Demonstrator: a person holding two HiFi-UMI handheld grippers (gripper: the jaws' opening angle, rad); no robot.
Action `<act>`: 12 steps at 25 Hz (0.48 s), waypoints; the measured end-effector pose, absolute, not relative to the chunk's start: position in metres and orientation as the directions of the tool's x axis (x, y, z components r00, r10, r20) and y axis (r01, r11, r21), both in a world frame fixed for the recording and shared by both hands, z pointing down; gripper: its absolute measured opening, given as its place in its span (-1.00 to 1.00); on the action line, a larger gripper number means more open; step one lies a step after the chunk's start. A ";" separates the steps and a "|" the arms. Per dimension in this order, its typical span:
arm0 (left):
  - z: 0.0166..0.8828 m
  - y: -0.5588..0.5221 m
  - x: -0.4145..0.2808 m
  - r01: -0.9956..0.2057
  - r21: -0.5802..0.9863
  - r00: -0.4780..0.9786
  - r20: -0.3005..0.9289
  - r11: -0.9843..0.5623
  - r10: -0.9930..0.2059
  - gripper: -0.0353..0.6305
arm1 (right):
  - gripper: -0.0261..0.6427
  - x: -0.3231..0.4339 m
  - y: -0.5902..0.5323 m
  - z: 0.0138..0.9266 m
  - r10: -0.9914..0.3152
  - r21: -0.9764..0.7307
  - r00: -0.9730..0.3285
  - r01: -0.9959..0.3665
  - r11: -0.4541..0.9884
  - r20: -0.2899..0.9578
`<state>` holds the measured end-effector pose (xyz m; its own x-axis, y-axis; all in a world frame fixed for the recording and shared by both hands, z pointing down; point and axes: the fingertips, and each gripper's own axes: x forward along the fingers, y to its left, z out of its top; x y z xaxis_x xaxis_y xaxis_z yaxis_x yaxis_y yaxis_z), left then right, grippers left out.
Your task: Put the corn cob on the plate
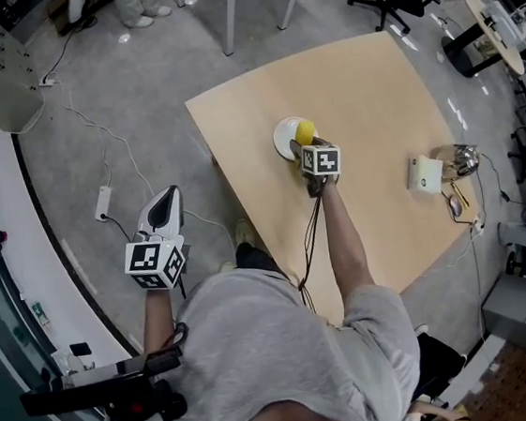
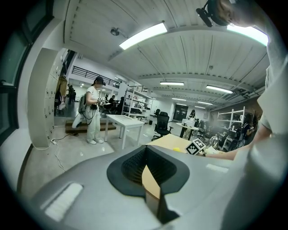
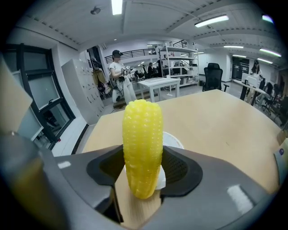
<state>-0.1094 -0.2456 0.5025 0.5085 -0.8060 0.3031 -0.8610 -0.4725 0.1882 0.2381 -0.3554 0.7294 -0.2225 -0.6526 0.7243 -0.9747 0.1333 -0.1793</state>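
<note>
Right arm outstretched | right gripper (image 1: pixel 306 149) clamps corn cob (image 1: pixel 304 132) over plate (image 1: pixel 282 139) | left gripper (image 1: pixel 166 200) closed, empty, off table's (image 1: pixel 372 89) left edge

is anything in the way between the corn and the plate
Nothing visible is. The right gripper holds the corn cob upright, and the white plate sits on the table just beyond it, bare where it shows, with no other thing between them.
</note>
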 end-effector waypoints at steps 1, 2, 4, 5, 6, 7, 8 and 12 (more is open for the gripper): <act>0.503 -0.246 -0.110 -0.863 0.189 0.505 0.306 -0.468 -0.807 -0.84 | -0.16 0.239 -0.357 0.732 -0.646 -0.178 -0.220 -0.975 0.130 0.731; 0.505 -0.247 -0.111 -0.866 0.190 0.500 0.310 -0.463 -0.808 -0.84 | -0.16 0.239 -0.359 0.734 -0.641 -0.179 -0.220 -0.975 0.129 0.735; 0.506 -0.248 -0.112 -0.870 0.191 0.493 0.317 -0.455 -0.810 -0.84 | -0.16 0.239 -0.363 0.738 -0.632 -0.182 -0.221 -0.975 0.127 0.743; 0.507 -0.249 -0.112 -0.871 0.191 0.491 0.319 -0.452 -0.811 -0.83 | -0.16 0.238 -0.365 0.740 -0.628 -0.183 -0.221 -0.975 0.126 0.746; 0.507 -0.250 -0.112 -0.872 0.192 0.490 0.320 -0.451 -0.811 -0.84 | -0.16 0.237 -0.366 0.741 -0.625 -0.184 -0.221 -0.975 0.125 0.749; 0.507 -0.251 -0.112 -0.872 0.192 0.489 0.321 -0.450 -0.811 -0.84 | -0.16 0.236 -0.367 0.742 -0.622 -0.184 -0.222 -0.975 0.125 0.751; 0.507 -0.251 -0.112 -0.873 0.191 0.488 0.321 -0.449 -0.812 -0.83 | -0.16 0.236 -0.369 0.744 -0.621 -0.185 -0.223 -0.975 0.126 0.752; 0.509 -0.254 -0.112 -0.877 0.190 0.479 0.325 -0.440 -0.815 -0.83 | -0.16 0.235 -0.376 0.752 -0.613 -0.188 -0.228 -0.974 0.130 0.756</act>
<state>-0.1125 -0.2540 0.5093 0.4795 -0.8150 0.3254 -0.8775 -0.4402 0.1903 0.2345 -0.3755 0.7516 -0.2278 -0.6131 0.7565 -0.9736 0.1296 -0.1881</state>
